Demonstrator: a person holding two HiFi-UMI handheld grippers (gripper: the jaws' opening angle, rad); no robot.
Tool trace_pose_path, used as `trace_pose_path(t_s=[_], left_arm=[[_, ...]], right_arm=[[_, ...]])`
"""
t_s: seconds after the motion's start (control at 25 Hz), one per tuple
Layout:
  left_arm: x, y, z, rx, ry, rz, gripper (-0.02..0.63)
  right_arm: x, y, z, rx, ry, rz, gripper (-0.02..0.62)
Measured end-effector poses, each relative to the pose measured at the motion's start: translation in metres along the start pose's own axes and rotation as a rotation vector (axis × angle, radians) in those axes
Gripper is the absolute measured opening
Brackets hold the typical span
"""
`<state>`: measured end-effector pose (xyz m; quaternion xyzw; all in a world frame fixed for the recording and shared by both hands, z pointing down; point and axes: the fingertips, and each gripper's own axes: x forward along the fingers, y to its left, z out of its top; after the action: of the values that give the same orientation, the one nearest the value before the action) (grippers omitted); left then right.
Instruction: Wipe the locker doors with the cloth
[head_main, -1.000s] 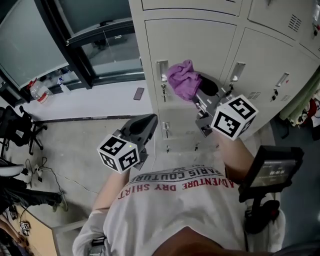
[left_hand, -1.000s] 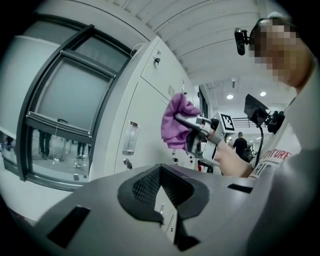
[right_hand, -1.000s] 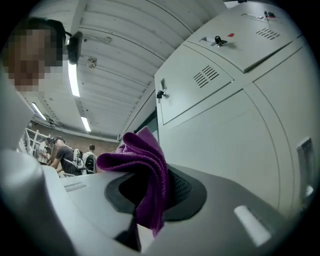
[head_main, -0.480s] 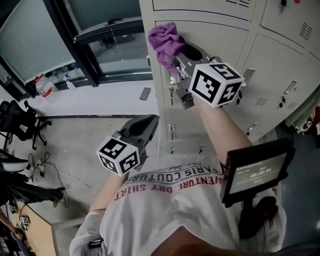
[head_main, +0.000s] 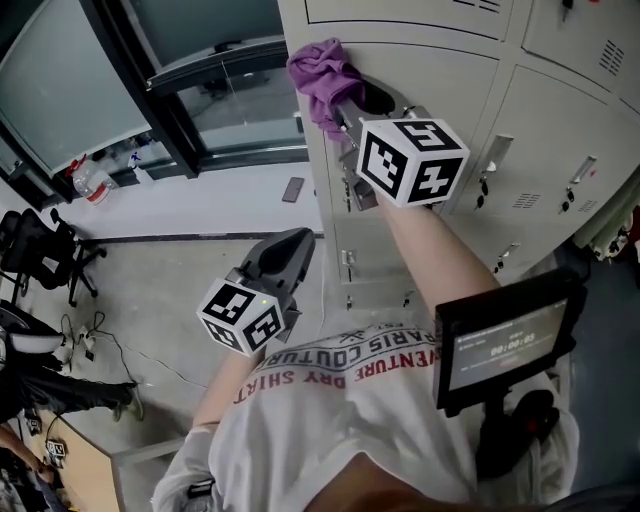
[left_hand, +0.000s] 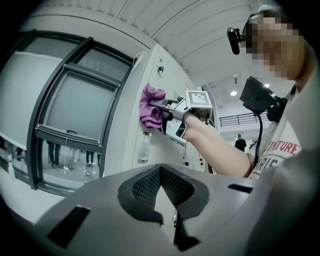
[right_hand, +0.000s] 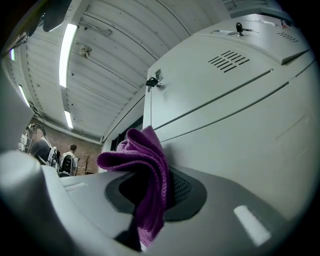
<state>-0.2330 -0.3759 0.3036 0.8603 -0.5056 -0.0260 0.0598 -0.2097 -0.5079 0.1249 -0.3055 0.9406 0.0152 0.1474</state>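
Observation:
A purple cloth (head_main: 322, 72) is pinched in my right gripper (head_main: 352, 98), which is shut on it and presses it against the top left corner of a pale grey locker door (head_main: 440, 110). In the right gripper view the cloth (right_hand: 145, 170) hangs folded between the jaws, right by the locker door (right_hand: 235, 125). The left gripper view shows the same cloth (left_hand: 150, 107) on the locker front. My left gripper (head_main: 292, 245) hangs low in front of the lockers, shut and holding nothing.
More locker doors (head_main: 560, 130) with handles and keys run to the right. A large window (head_main: 150, 60) with a dark frame stands left of the lockers, with a white sill (head_main: 190, 205) holding a phone and a bottle. A screen on a stand (head_main: 505, 345) hangs at my right side.
My right gripper has carried the cloth up and left across the locker door, from beside the handle to the door's top left corner. The left gripper has stayed where it was.

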Motion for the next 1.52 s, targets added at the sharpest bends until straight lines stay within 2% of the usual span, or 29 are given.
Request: trace_pose_path(t_s=[0.28, 0.52, 1.08, 1.36, 1.52], left_arm=[[0.001, -0.003, 0.000, -0.011, -0.015, -0.006, 0.002], [0.007, -0.013, -0.003, -0.014, -0.005, -0.038, 0.002], [0.028, -0.038, -0.015, -0.031, 0.024, -0.113, 0.002], [0.029, -0.044, -0.019, -0.040, 0.032, -0.133, 0.002], [0.028, -0.045, -0.021, -0.039, 0.040, -0.134, 0.002]], right_arm=[[-0.008, -0.009, 0.002, -0.005, 0.006, -0.045, 0.066], [-0.030, -0.036, 0.008, -0.011, 0.000, -0.111, 0.066], [-0.108, -0.130, 0.040, -0.056, -0.054, -0.360, 0.067], [-0.148, -0.173, 0.050, -0.044, -0.083, -0.486, 0.066], [-0.159, -0.186, 0.055, -0.048, -0.094, -0.524, 0.066]])
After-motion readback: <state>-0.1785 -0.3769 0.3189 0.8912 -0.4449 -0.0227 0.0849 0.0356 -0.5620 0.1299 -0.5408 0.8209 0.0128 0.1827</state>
